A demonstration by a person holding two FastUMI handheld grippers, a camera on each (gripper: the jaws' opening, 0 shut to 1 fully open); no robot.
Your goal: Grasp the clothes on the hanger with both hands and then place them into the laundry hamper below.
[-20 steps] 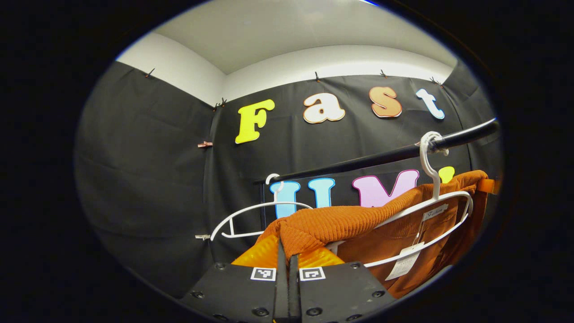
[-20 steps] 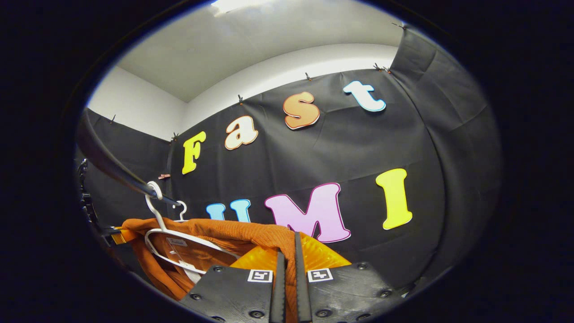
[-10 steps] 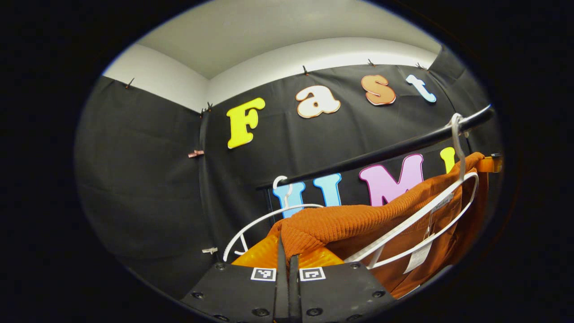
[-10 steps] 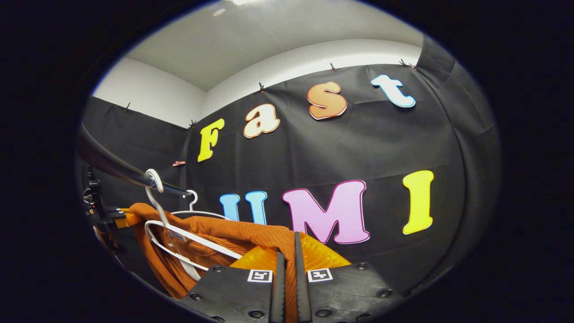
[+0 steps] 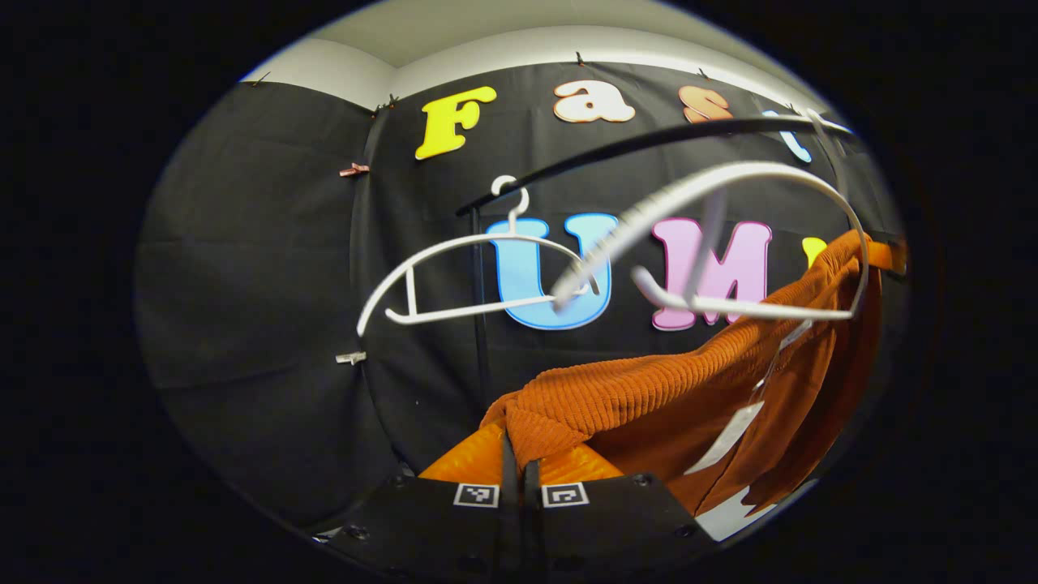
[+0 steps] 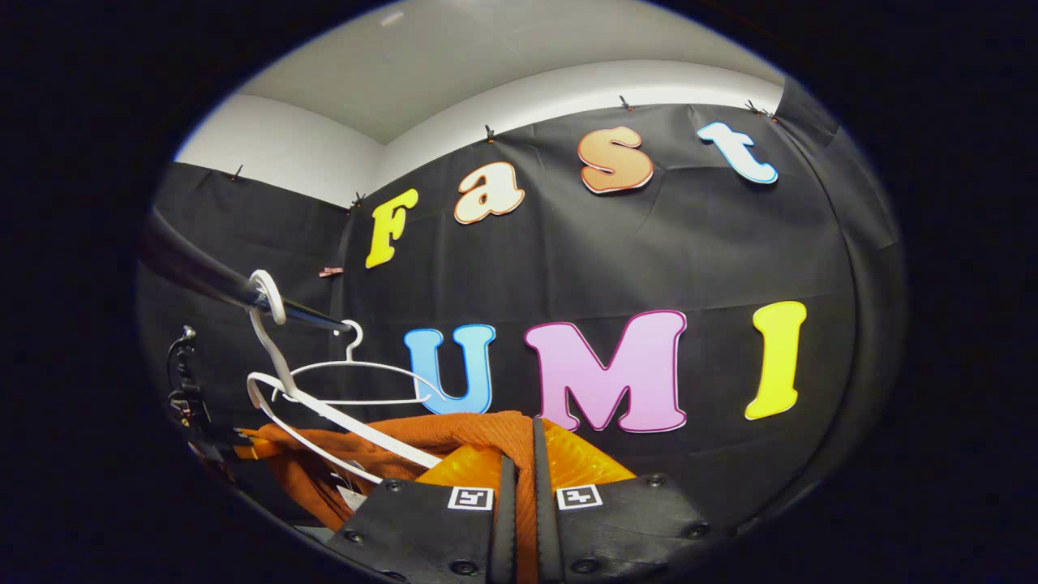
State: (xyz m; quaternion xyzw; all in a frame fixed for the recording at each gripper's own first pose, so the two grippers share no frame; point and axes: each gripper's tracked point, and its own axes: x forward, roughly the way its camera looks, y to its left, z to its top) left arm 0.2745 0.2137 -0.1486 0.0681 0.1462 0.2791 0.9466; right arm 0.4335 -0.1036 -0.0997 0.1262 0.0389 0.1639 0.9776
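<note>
- In the left gripper view, the left gripper (image 5: 520, 470) is pointing forward and slightly upward at the booth's wall, its two fingers pressing together on a bunched corner of the orange knitted garment (image 5: 649, 397).
- From that pinch the garment is stretching up and to the right, where its far shoulder is hanging just beside the right end of the near white hanger (image 5: 730, 235); a paper tag (image 5: 724, 438) is dangling from the cloth.
- The near hanger is tilting above the garment, blurred, its hook sitting on the black rail (image 5: 649, 144).
- A second white hanger (image 5: 470, 276) is hanging bare farther along the rail.
- In the right gripper view, the right gripper (image 6: 521, 487) is aiming level at the wall, its fingers nearly closed with a fold of the orange garment (image 6: 454, 430) squeezed between them.
- There the cloth is running leftward below the near hanger (image 6: 324, 414), which is slanting down from the rail (image 6: 211, 276).
- The laundry hamper cannot be made out in either view.
</note>
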